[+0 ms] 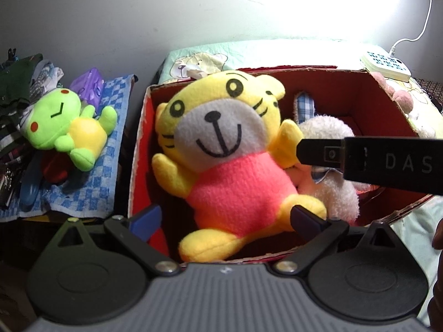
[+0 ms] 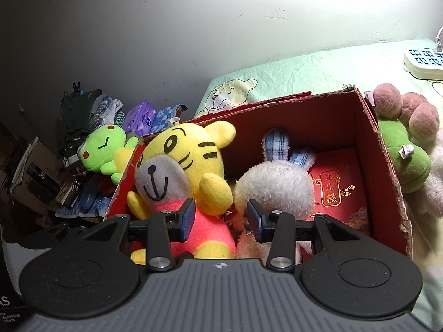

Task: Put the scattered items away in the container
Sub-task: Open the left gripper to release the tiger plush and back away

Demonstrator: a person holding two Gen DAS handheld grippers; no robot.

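Note:
A red cardboard box [image 1: 346,94] [image 2: 304,116] stands on the bed. In it lie a yellow tiger plush in a pink shirt [image 1: 235,166] [image 2: 180,166] and a white rabbit plush with plaid ears [image 1: 332,144] [image 2: 277,182]. My left gripper [image 1: 225,218] is open wide, its jaws on either side of the tiger's lower body. My right gripper [image 2: 220,218] is open above the gap between tiger and rabbit, holding nothing; its finger [image 1: 360,157] reaches in from the right. A green frog plush [image 1: 69,124] [image 2: 105,149] lies outside, left of the box.
The frog rests on a blue checked towel [image 1: 105,171] among piled clothes [image 1: 19,88] and a purple packet [image 1: 88,85]. Right of the box lie a green and pink plush [image 2: 401,144] and a power strip [image 1: 384,66] [image 2: 423,63] on the green bedsheet [image 2: 304,69].

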